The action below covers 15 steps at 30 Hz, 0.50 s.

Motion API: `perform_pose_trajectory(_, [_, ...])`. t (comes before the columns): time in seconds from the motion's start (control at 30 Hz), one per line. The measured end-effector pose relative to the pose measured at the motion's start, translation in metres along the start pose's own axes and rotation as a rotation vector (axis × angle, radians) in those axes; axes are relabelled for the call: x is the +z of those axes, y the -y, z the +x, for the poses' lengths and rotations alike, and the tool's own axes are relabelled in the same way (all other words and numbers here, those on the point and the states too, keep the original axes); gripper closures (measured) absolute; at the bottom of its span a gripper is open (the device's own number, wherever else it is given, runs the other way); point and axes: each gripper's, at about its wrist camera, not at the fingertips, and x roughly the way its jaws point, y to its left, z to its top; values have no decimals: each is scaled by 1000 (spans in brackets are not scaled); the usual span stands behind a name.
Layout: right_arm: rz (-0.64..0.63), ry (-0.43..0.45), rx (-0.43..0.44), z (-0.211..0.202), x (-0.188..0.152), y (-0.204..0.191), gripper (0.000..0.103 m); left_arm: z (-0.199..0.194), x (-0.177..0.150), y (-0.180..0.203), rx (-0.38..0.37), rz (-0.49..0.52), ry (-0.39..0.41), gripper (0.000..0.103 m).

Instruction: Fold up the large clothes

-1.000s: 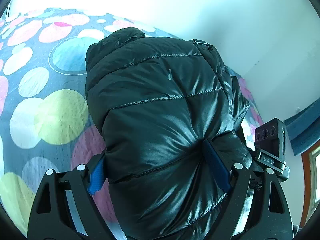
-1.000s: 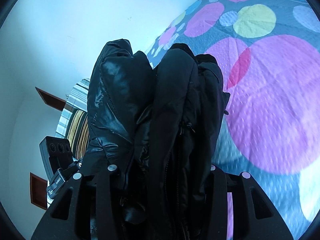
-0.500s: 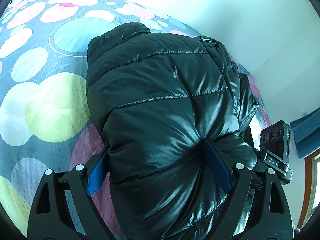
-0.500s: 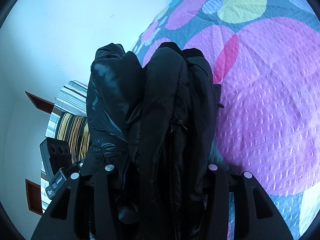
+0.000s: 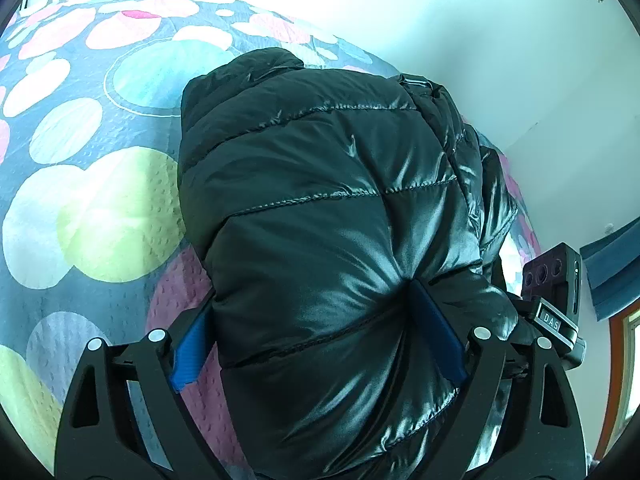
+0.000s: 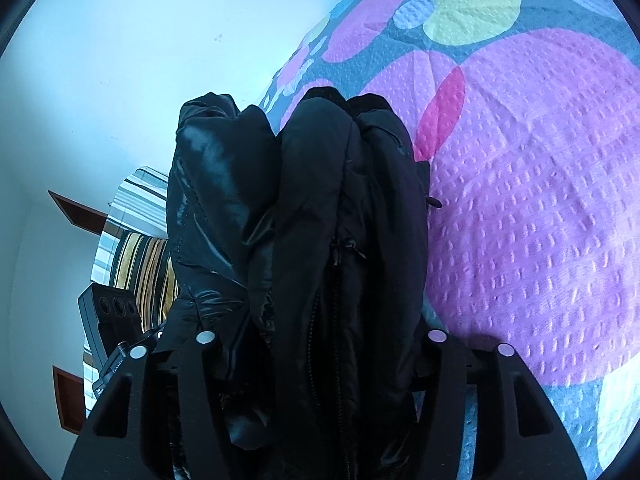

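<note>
A shiny black puffer jacket [image 5: 320, 208], folded into a thick bundle, lies on the dotted bedspread [image 5: 80, 216]. My left gripper [image 5: 308, 308] clamps its near end: the right blue pad [image 5: 436, 332] dents the quilting, and the left blue pad [image 5: 190, 348] sits against the jacket's side. Its jaws are easing open. In the right wrist view the jacket [image 6: 304, 216] shows its stacked folds and zip. My right gripper [image 6: 320, 324] straddles them with its jaws opening. The folds still fill the gap and hide the pads.
The bedspread [image 6: 540, 200] stretches away to the right of the bundle, with a white wall close behind. A striped cloth [image 6: 136, 256] lies beyond the bed's edge on the left. A blue curtain [image 5: 616, 268] hangs at the right. Each view catches the other gripper's black camera block [image 5: 556, 304].
The right gripper's fingers have spread apart and the jacket folds between them have puffed out. The left gripper keeps its hold; its view has barely shifted.
</note>
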Motion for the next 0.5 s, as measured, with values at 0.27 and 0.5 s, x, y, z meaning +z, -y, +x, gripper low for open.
perform_pose_trajectory(0.27, [-18, 24, -25, -17, 2, 0, 34, -13, -5, -3, 13, 0, 29, 12])
perform_pose_trajectory(0.5, [-2, 42, -30, -32, 4, 5, 33, -33, -14, 7, 88, 36, 69, 12])
